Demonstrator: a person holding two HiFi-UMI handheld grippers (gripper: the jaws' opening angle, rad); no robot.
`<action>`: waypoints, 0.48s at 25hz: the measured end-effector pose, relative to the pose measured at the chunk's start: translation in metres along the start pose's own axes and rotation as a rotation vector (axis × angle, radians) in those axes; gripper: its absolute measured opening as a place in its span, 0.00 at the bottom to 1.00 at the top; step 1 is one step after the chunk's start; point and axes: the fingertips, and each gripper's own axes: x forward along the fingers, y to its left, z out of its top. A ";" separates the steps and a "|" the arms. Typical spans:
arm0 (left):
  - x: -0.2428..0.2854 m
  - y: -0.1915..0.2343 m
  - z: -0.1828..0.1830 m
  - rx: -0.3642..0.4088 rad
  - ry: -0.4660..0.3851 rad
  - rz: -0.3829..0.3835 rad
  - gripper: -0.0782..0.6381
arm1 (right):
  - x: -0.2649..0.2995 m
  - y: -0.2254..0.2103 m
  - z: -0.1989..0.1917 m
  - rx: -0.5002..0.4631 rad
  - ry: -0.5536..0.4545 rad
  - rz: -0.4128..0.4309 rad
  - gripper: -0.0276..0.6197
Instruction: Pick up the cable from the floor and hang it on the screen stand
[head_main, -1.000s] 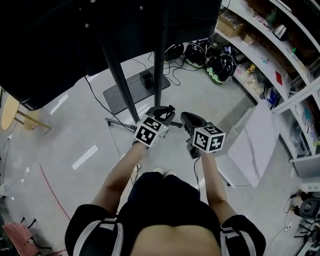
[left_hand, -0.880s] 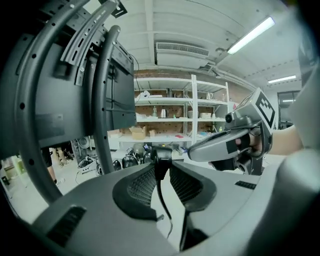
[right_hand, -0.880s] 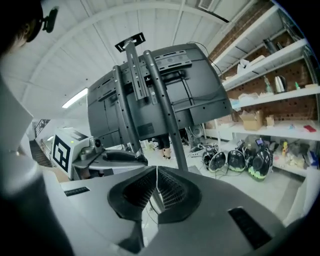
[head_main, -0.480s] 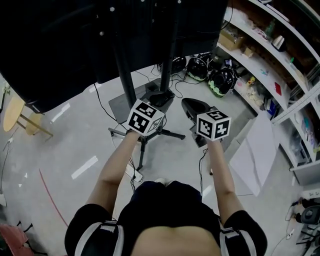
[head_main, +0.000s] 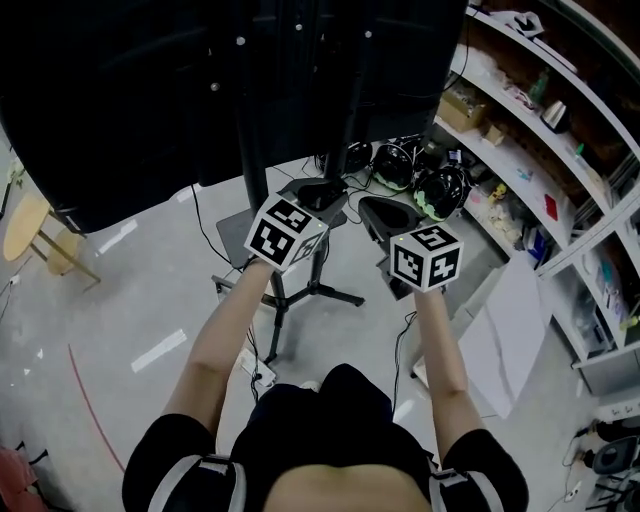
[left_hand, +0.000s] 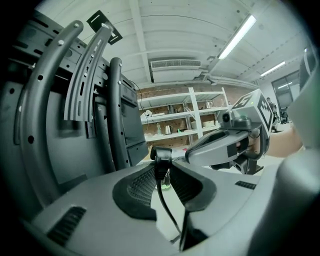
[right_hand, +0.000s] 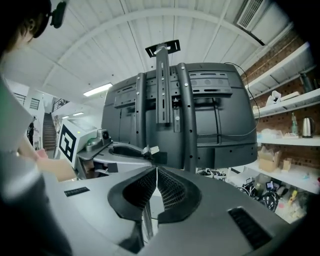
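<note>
Floor (head_main: 120, 300) pickup looked done: left tongs (left_hand: 162, 167) stood part-open, clamped on the cable (left_hand: 167, 210) at its plug. Right tongs (right_hand: 156, 172) were closed, apparently pinching the thin run. Both were up facing the stand (right_hand: 185, 100). Hanging was left.

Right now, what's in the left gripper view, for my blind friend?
The left gripper pinches a black cable by its plug, the cord hanging below. The screen stand rises at left; the right gripper is at right.
</note>
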 end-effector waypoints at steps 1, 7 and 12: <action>0.001 0.004 0.006 0.010 -0.002 0.009 0.23 | 0.003 -0.003 0.005 -0.015 -0.001 0.002 0.08; 0.006 0.035 0.046 0.066 -0.013 0.075 0.23 | 0.020 -0.018 0.047 -0.116 -0.023 0.044 0.08; 0.012 0.067 0.088 0.079 -0.033 0.141 0.23 | 0.027 -0.038 0.091 -0.133 -0.026 0.111 0.08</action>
